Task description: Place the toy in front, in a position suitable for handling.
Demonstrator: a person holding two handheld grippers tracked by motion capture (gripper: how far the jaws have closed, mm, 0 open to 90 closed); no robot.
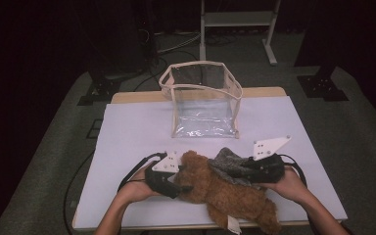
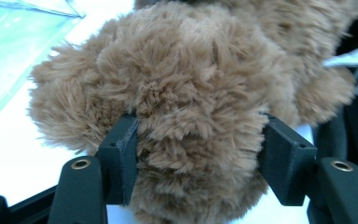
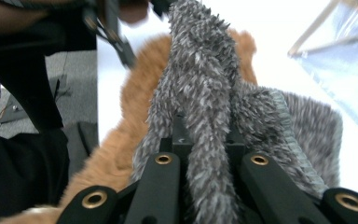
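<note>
Brown plush teddy bear (image 1: 220, 191) lies on its side on the white table cover (image 1: 127, 142), near the front edge, body running from left-centre down toward the right, a white tag at its lower end. Left gripper (image 1: 176, 183) comes in from the left at the bear's head end; in the left gripper view the jaws sit either side of a rounded furry lump (image 2: 191, 116) and press into the pile on both sides, so clamped on the bear, jaws fairly wide apart because of the bulk. Right gripper (image 1: 247, 171) comes in from the right, on top of the bear. In the right gripper view its jaws are pinched on a fold of grey fuzzy fabric (image 3: 205, 116) that stands up between them, jaws nearly together. That grey piece (image 1: 230, 161) looks like a garment or scarf on the bear, can't tell which from these angles; it lies across the bear's upper side, touching it. Clear plastic bag with beige trim (image 1: 203, 98) stands open and upright at the far middle of the table, well apart from the bear and both grippers. Person's hands hold each gripper from the bottom edge.
</note>
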